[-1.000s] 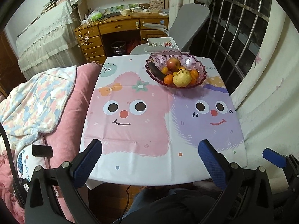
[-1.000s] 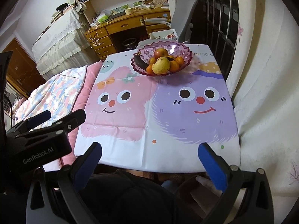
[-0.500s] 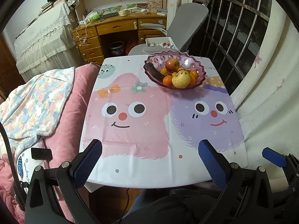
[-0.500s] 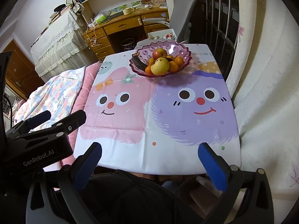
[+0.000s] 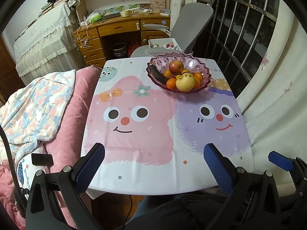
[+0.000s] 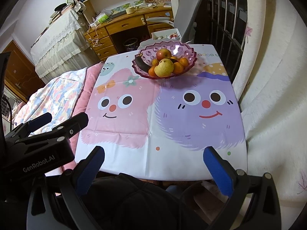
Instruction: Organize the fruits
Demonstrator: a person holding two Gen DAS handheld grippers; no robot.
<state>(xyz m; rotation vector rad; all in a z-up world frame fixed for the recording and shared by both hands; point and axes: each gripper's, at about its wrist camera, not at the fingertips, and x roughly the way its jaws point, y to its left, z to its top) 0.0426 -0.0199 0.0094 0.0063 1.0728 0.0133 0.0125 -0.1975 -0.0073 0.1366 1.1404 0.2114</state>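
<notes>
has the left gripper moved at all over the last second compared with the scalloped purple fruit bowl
Yes, slightly. In the left wrist view the purple fruit bowl sits a little lower and left in frame than before, so the open left gripper shifted or tilted slightly.

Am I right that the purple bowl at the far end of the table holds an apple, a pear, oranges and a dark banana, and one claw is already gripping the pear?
Not quite. Nothing is gripping the pear. In both wrist views the left claw and right claw are open, at the near edge of the table, far from the bowl. The apple, oranges and dark banana are as you say.
</notes>
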